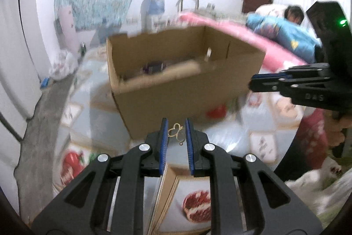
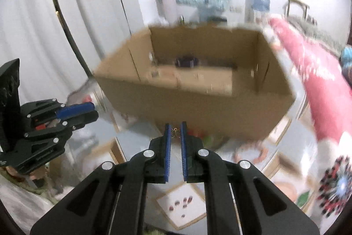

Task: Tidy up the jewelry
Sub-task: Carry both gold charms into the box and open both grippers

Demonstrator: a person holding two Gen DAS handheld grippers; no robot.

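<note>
Left gripper (image 1: 176,124) clamped a gold charm (image 1: 176,132); right gripper (image 2: 176,128) pinched a small butterfly charm (image 2: 176,132). Both remained short of the cardboard box (image 1: 176,85), centre frame.

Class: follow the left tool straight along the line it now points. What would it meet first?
Most likely the near wall of the open cardboard box, straight beyond the left tool, which is shut on a small gold charm. Blur leaves depth uncertain; nothing else shows between them.

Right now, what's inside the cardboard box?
Inside the cardboard box lie a dark purple object and a cardboard flap; blur hides any detail, and the near wall covers the floor.
</note>
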